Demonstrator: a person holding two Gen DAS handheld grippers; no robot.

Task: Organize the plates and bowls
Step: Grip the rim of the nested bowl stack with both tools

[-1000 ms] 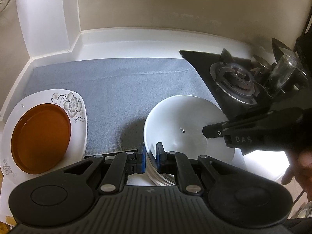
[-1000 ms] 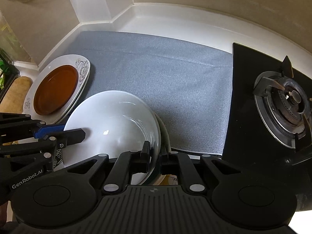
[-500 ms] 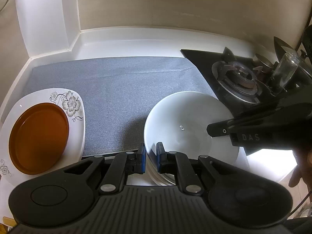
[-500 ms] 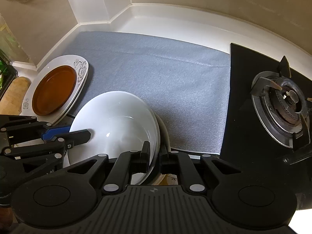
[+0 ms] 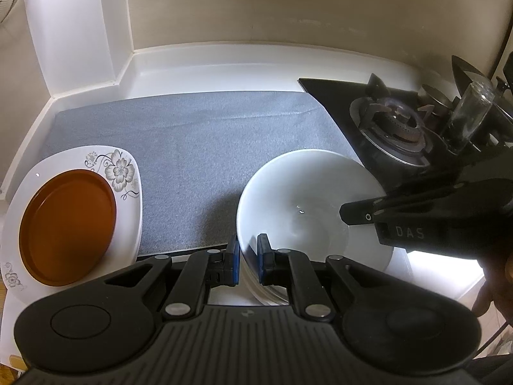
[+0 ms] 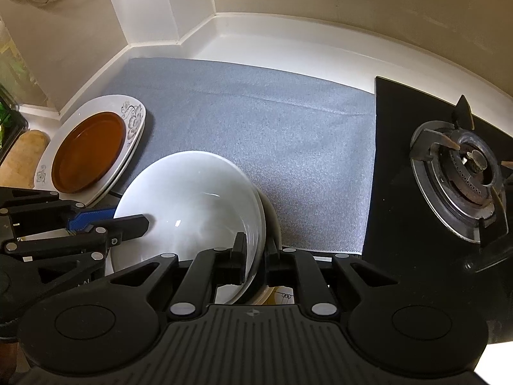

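Two grippers share one load: the left gripper (image 5: 247, 258) pinches the near rim of the white bowl (image 5: 307, 205) between its blue-padded fingers (image 5: 233, 261), and the right gripper (image 6: 255, 258) clamps the opposite rim. The bowl tops a small stack of white bowls at the tabletop's front edge, partly over the grey mat (image 6: 272, 128). Gripping both sides likely keeps the smooth, heavy stack level. To the left, the brown plate (image 5: 65, 224) sits nested on the floral plate (image 5: 123, 168), well apart from the gas burner (image 6: 461, 173)
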